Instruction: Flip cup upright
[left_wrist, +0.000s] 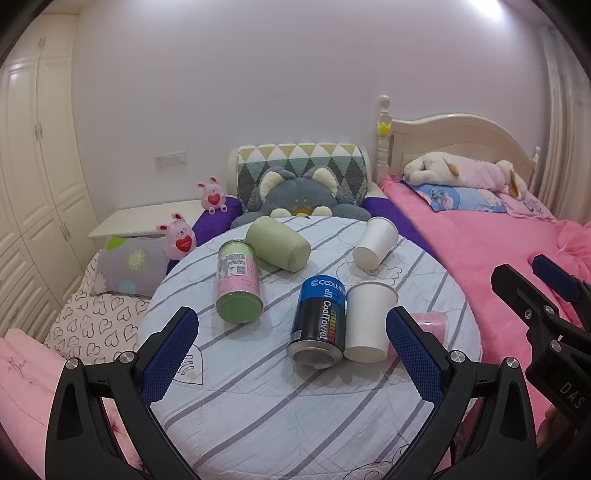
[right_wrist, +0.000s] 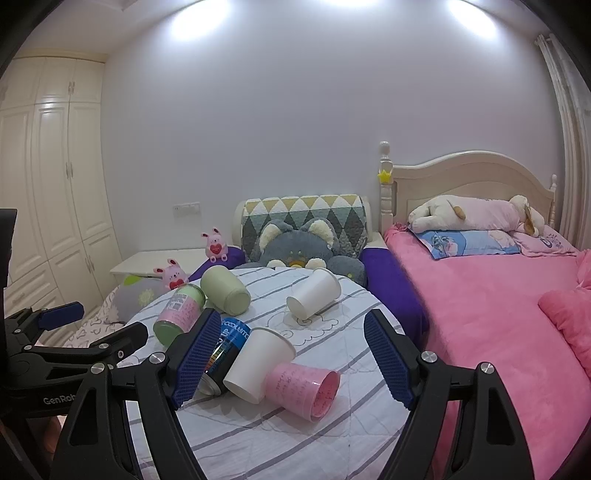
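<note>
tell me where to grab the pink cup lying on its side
Grip the pink cup across its middle wall, coming from above with the right gripper. It lies on its side, mouth toward the pink bed, and a white cup crowds its base.

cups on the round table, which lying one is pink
The translucent pink plastic cup, nearest the right hand-held gripper; the two paper cups are white.

In the left wrist view a gripper finger (left_wrist: 413, 354) covers most of the pink cup (left_wrist: 432, 325). In the right wrist view another finger (right_wrist: 195, 358) hides the blue can's (right_wrist: 231, 341) left side, cutting its label.
</note>
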